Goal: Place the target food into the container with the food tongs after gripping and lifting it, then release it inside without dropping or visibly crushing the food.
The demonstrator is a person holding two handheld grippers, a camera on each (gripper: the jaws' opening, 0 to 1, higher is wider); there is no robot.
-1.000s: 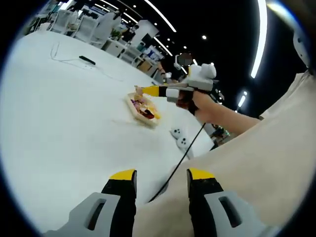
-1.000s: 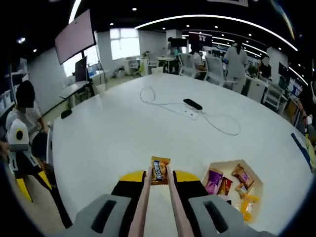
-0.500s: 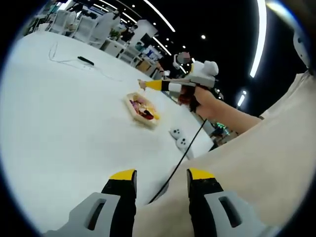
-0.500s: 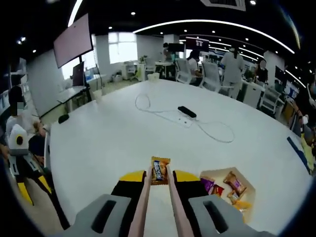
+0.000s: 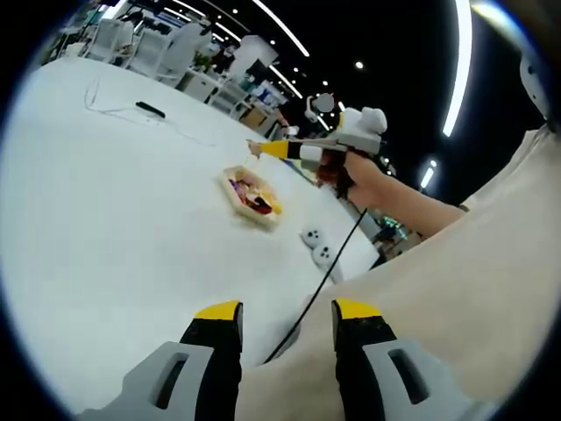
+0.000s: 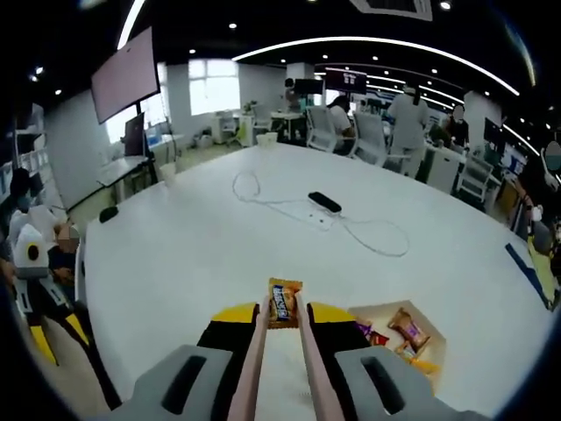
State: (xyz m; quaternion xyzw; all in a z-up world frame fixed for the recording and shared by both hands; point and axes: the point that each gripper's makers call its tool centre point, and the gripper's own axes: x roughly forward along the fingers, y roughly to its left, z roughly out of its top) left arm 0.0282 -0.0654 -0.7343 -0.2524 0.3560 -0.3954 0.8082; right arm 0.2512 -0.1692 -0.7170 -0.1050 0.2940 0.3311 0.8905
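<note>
In the right gripper view my right gripper [image 6: 280, 314] is shut on pink food tongs [image 6: 252, 361]. The tong tips pinch an orange snack packet [image 6: 282, 300], held in the air over the white table [image 6: 193, 246]. The tan container [image 6: 431, 317] with several wrapped snacks lies below and to the right of the packet. In the left gripper view the right gripper [image 5: 329, 151] hangs above and just beyond the container [image 5: 237, 198], a hand around it. My left gripper [image 5: 287, 311] is open and holds nothing, low over the near table edge.
A white cable [image 6: 368, 230] and a black remote [image 6: 323, 202] lie on the far half of the table. A black cord [image 5: 323, 281] runs from the right gripper past a white socket block [image 5: 318, 248]. Seated people and chairs ring the table. A cream sleeve [image 5: 456, 289] is at the right.
The right gripper has risen a little with the packet still held in the tongs; the container sits lower and further right in its view. The left gripper has stayed put.
</note>
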